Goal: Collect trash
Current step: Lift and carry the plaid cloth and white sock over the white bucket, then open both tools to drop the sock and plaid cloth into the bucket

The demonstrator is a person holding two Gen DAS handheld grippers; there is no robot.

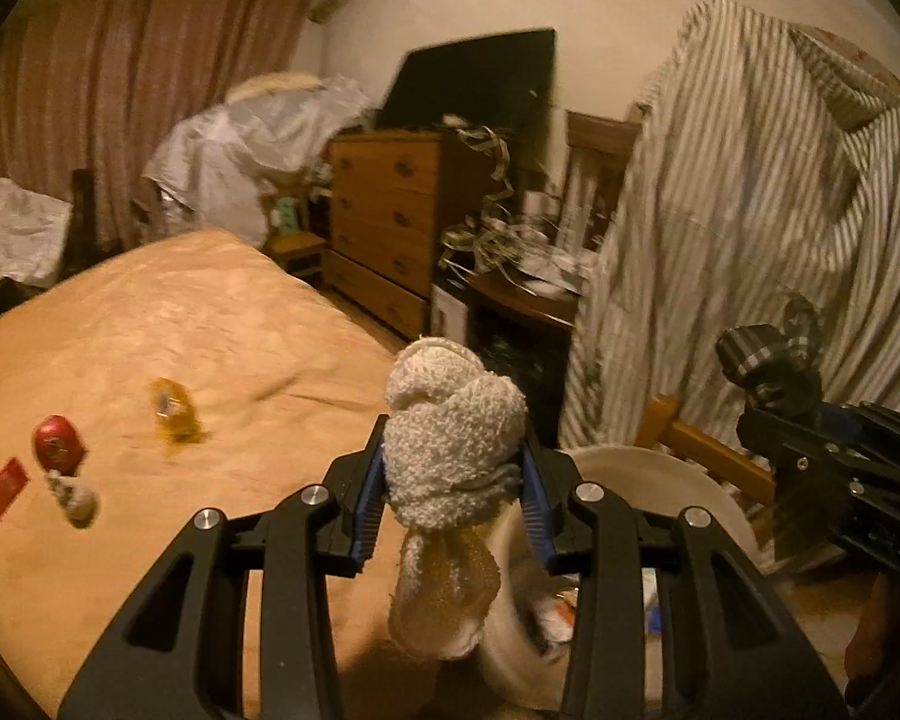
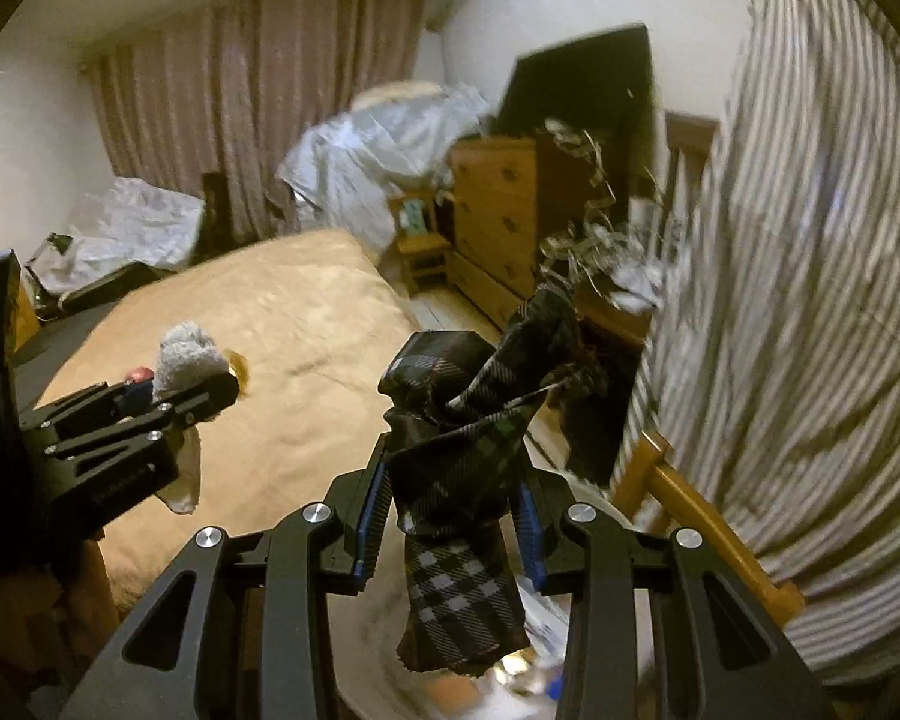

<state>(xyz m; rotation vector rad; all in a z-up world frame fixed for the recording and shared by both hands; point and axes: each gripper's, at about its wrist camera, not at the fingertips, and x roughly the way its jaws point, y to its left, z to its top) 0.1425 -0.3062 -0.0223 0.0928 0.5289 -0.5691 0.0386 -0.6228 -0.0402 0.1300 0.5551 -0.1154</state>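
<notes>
- Your left gripper (image 1: 453, 474) is clamped on a fluffy white terry sock (image 1: 450, 450), whose stained tail hangs over the round white plastic bin (image 1: 660, 468).
- Your right gripper (image 2: 453, 510) is clamped on a bunched dark plaid cloth (image 2: 456, 456), also above the bin; its loose end dangles toward the litter inside.
- More trash lies on the tan bedspread (image 1: 180, 324), well away from the bin: a red round wrapper (image 1: 57, 441), a flat red packet (image 1: 0, 492), a yellow crinkled wrapper (image 1: 171, 408) and a small crumpled grey wad (image 1: 78, 501).
- Risk: release off-centre and either limp piece will likely drape over the bin's rim or slide to the floor.
- Both views are blurred, so you may misjudge where the bin's opening sits.
- The striped sheet (image 1: 750, 210) hanging just beside the bin could snag your right gripper.
</notes>
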